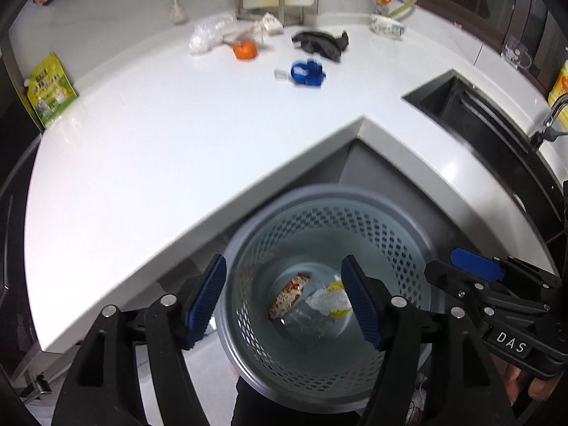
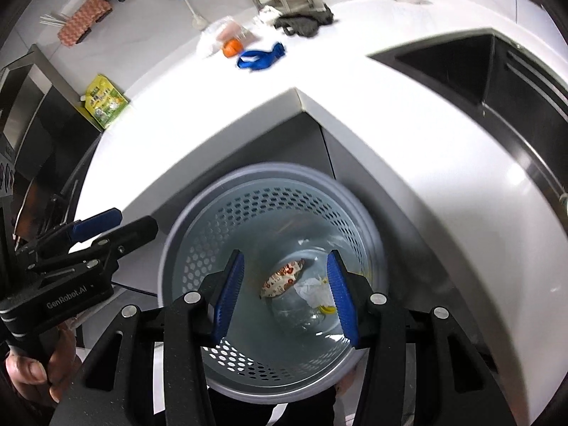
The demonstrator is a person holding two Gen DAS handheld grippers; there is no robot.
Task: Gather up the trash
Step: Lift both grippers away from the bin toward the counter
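While both grippers are hanging over the perforated bin (image 1: 319,234), we are holding the left gripper (image 1: 287,301) and right gripper (image 2: 285,293) with jaws parted and nothing between them. Lying at the bin's bottom are a red-printed wrapper (image 1: 287,294), crumpled paper (image 1: 328,300) and what is probably clear plastic (image 1: 305,323).

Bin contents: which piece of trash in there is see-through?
The clear plastic cup lying at the bottom of the bin. The snack wrapper beside it is red-printed; the crumpled paper is white and yellow.
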